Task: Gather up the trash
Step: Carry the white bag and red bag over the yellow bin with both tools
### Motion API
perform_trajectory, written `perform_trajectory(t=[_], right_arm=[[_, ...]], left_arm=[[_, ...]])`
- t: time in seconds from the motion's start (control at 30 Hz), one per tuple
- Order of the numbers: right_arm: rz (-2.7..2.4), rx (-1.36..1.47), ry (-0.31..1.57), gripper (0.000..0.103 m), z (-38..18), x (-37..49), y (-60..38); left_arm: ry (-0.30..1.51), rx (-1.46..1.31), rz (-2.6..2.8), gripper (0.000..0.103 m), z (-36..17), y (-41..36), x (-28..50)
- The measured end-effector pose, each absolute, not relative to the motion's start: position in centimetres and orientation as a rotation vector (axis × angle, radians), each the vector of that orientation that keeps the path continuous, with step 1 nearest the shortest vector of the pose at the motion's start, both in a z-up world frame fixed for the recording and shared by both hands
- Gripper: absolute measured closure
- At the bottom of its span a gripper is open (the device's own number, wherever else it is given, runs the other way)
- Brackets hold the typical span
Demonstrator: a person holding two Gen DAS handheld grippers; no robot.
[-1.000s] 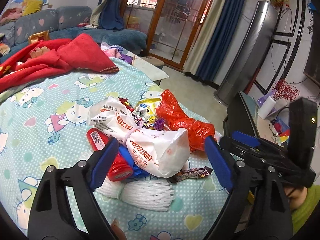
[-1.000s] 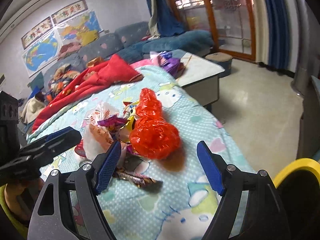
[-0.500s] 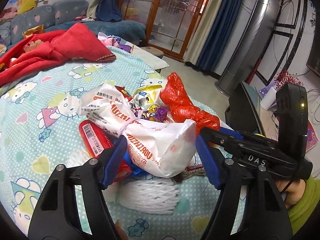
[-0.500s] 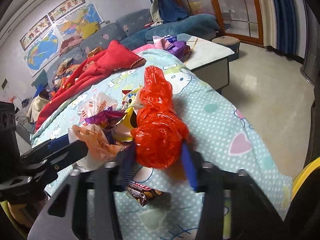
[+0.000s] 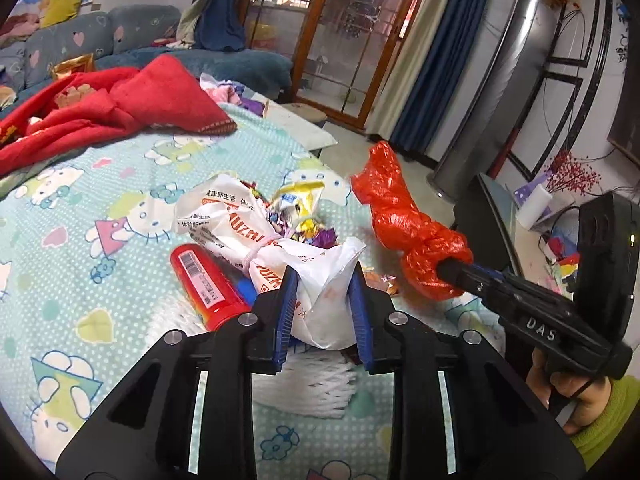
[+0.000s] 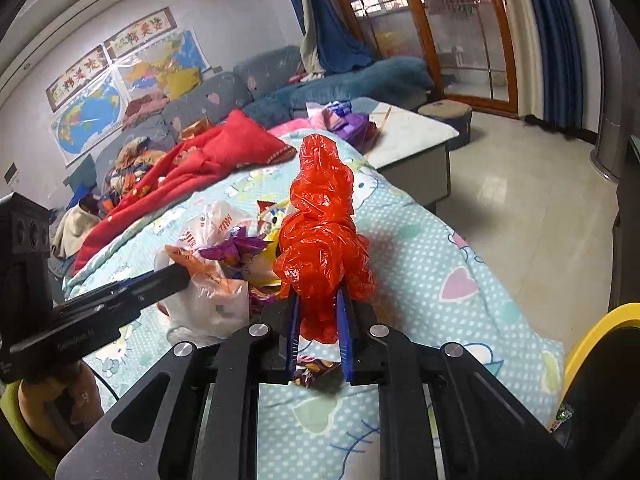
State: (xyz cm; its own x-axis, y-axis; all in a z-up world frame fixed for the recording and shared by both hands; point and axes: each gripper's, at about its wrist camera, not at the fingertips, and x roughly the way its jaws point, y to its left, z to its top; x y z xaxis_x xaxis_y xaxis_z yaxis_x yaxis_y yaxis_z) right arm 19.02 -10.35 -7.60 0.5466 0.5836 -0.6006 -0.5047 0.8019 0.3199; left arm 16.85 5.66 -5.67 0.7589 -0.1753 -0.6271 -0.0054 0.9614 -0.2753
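A heap of trash lies on the cartoon-print bedspread (image 5: 100, 208). My left gripper (image 5: 325, 280) is closing, its blue pads pressing the near end of a white printed plastic bag (image 5: 320, 276) tied at its middle. The same white plastic bag (image 6: 212, 300) shows in the right wrist view beside the left gripper (image 6: 180, 274). My right gripper (image 6: 318, 304) is closing on the lower end of a crumpled red plastic bag (image 6: 320, 220), which stands up from its jaws. In the left wrist view the right gripper (image 5: 446, 270) holds that red plastic bag (image 5: 400, 216).
A red bottle (image 5: 204, 284), white foam netting (image 5: 316, 384), candy wrappers (image 5: 300, 216) and a brown wrapper (image 6: 312, 368) lie around the bags. A red blanket (image 5: 120, 108) covers the far bed. A yellow-rimmed bin (image 6: 592, 344) stands at right. Tiled floor (image 6: 540, 208) lies beyond the bed edge.
Both grippers moved in toward the heap and went from wide open to closed: the left on the white bag's end, the right on the red bag, which now stands more upright.
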Motion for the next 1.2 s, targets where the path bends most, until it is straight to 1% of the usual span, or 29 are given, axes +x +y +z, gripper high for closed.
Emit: perform_trajectory(t=[0.37, 0.67, 1.2], right_arm=[[0.644, 0.131, 0.677, 0.087, -5.1, 16.2, -11.7], [0.611, 0.123, 0.644, 0.087, -4.2, 14.7, -13.5], [0.490, 0.126, 0.595, 0.087, -2.9, 11.5, -18.2]], left_arm=[[0.588, -0.292, -0.111, 0.084, -1.9, 6.2, 14.9], [0.524, -0.276, -0.161, 0.085, 0.4, 4.4, 13.5], [0.512, -0.206, -0.275, 0.085, 0.9, -0.9, 12.5]])
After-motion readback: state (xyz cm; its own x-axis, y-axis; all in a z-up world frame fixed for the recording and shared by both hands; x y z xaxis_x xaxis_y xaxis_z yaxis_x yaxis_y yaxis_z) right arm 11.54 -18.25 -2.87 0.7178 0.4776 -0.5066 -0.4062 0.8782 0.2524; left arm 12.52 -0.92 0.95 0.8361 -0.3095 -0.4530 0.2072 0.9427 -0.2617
